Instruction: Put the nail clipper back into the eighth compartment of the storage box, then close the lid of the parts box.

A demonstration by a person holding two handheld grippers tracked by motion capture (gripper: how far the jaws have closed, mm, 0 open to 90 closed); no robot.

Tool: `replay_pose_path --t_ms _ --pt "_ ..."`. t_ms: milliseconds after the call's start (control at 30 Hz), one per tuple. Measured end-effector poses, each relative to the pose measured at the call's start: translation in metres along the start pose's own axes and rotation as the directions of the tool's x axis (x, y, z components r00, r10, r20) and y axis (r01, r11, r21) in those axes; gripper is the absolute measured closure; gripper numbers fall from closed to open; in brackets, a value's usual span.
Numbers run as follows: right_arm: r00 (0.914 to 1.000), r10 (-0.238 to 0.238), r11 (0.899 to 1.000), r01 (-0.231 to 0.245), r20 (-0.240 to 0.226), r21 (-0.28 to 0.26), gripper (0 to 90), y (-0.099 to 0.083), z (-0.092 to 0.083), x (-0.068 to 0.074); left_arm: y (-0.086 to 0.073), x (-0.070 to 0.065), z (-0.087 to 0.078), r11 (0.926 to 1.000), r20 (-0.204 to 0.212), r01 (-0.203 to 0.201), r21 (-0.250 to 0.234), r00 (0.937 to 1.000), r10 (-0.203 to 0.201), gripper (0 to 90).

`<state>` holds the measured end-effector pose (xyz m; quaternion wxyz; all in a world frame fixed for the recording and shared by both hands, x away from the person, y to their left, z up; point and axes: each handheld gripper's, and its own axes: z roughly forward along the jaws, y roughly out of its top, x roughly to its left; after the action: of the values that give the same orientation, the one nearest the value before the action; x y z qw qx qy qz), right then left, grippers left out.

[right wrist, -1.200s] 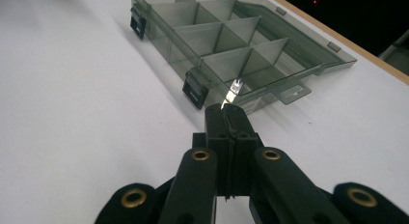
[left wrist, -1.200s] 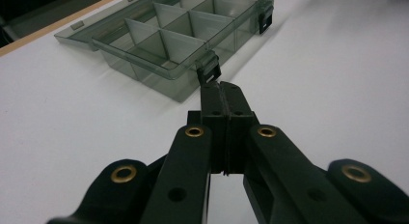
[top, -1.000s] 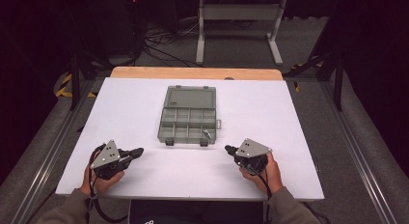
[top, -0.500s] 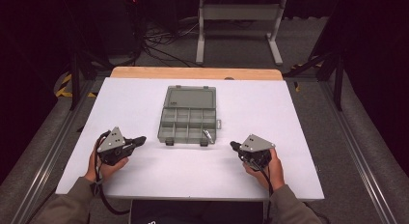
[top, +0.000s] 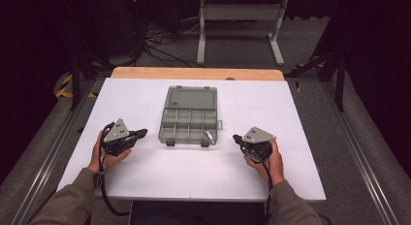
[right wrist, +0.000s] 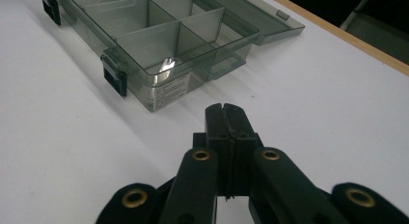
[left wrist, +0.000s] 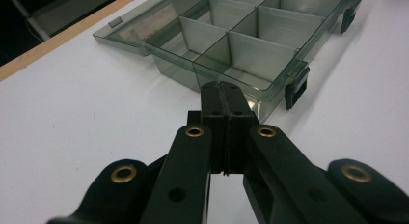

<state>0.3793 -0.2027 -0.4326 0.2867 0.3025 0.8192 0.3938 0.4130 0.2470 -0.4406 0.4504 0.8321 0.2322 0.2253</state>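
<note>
Nearest to us, two forearms in grey-green sleeves come in over the front edge of the white rectangular worktop. The left hand holds the black left hand-held gripper low over the worktop, pointing toward the middle; in the left gripper view its jaws are pressed flat together with nothing between them. The right hand holds the black right hand-held gripper, also aimed inward, and the right gripper view shows its jaws likewise closed on nothing.

Between the two we see the translucent grey plastic compartment box, lying open at the worktop's centre, its flat lid folded back on the far side. Dividers split its tray into small square cells. Two dark latches sit on its near edge, and a small shiny object lies in the near right cell; we cannot tell what it is. The left gripper's tip is near the box's left front corner, not touching.

Beyond the white surface runs a strip of bare wood, then a grey metal frame on the floor among cables.
</note>
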Motion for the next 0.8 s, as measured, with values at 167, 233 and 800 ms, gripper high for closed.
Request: replay_pose_path --t_ms 167,233,800 --pt "1.0000 0.003 1.000 -0.003 0.003 0.002 90.0 0.004 0.003 -0.004 -0.001 0.001 -0.002 1.0000 -0.006 -0.001 0.000 1.0000 0.001 89.9" --pt "1.0000 -0.004 1.000 0.004 -0.006 0.009 90.0 0.005 0.005 -0.005 0.000 0.002 -0.002 1.0000 -0.010 -0.006 0.003 0.9999 0.006 89.9" --pt "0.9998 0.017 1.000 -0.018 0.004 0.023 90.0 0.023 0.024 -0.021 0.014 0.028 0.015 0.9997 -0.019 0.019 0.013 0.9996 -0.019 89.9"
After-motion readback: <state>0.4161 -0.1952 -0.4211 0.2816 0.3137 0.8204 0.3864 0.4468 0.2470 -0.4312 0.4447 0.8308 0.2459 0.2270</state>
